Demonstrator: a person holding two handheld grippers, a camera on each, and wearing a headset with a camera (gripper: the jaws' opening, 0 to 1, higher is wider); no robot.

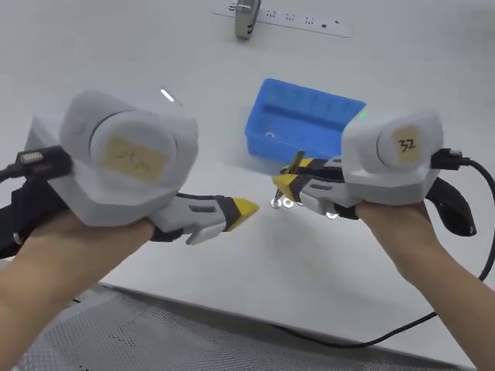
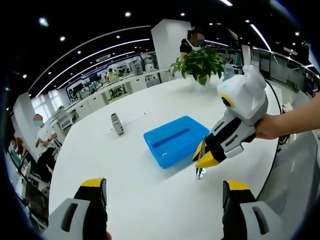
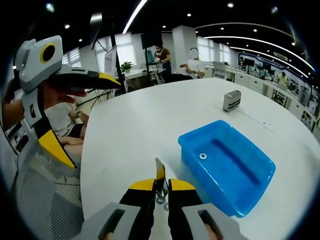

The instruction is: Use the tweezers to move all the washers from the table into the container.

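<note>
The right gripper (image 3: 160, 189) has its jaws pressed together on the tweezers (image 3: 159, 171), whose tips point down at the white table (image 1: 255, 270) just beside the near wall of the blue container (image 3: 250, 172); the left gripper (image 2: 163, 186) hangs with its jaws wide apart, holding nothing. One washer (image 3: 203, 156) lies inside the container, while at least two other washers (image 1: 283, 202) rest on the table under the right gripper, close to the tweezer tips. The main risk, judging from this, is the pinch itself: a thin flat washer on a smooth surface gives the tips little edge to bite, so it may skid away or flip out when squeezed. The tweezers could also twist in the jaws if their tips press hard on the table, since only a narrow clamp holds them. Whether a washer is already caught between the tips cannot be told. If one is lifted, a knock against the container's wall on the way over could shake it loose
</note>
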